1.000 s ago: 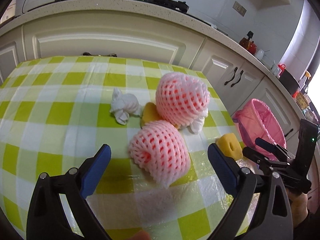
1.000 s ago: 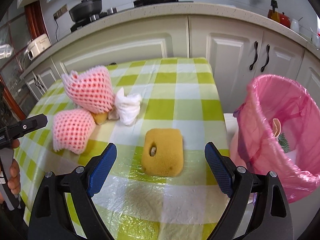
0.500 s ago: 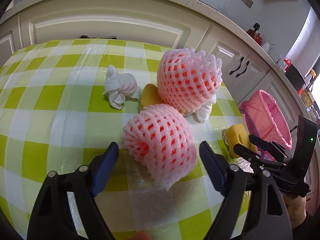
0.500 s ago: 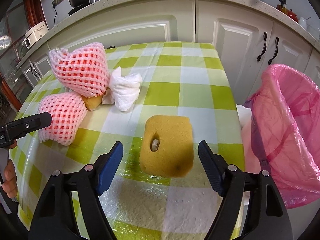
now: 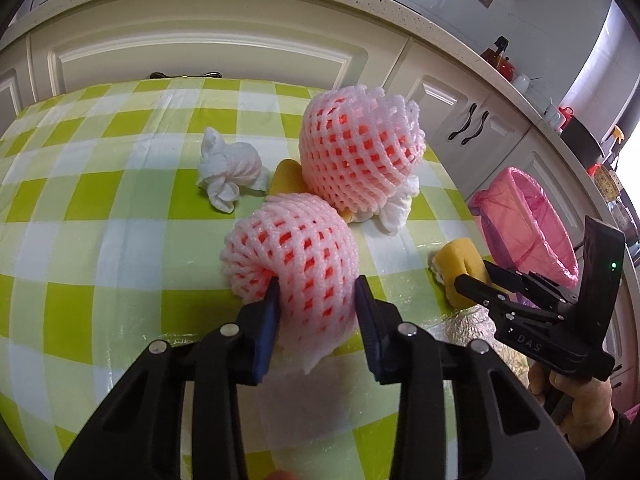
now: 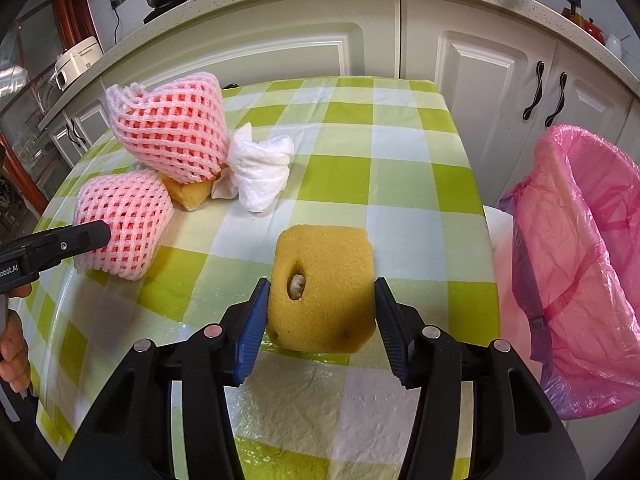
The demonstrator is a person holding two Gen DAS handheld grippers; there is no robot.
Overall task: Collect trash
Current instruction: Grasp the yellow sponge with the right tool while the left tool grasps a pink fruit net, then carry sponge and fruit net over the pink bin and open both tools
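My left gripper [image 5: 316, 300] is shut on the near pink foam fruit net [image 5: 296, 256], squeezing its near end on the checked table. A second pink net [image 5: 356, 156] lies just behind it. My right gripper [image 6: 318, 300] is shut on a yellow sponge [image 6: 324, 288] with a hole in it; its pads press both sides. The sponge also shows in the left wrist view [image 5: 460, 264], held by the right gripper [image 5: 480, 276]. The left gripper's finger [image 6: 80, 236] touches the near net [image 6: 124, 224] in the right wrist view.
A pink-lined trash bin [image 6: 580, 272] stands off the table's right edge, also seen in the left wrist view [image 5: 524, 216]. Crumpled white tissues [image 5: 232, 168] [image 6: 260, 172] and a small yellow sponge piece [image 6: 192, 196] lie by the far net. White cabinets stand behind the table.
Both grippers moved forward and closed: the left onto the near pink net, the right onto the yellow sponge.
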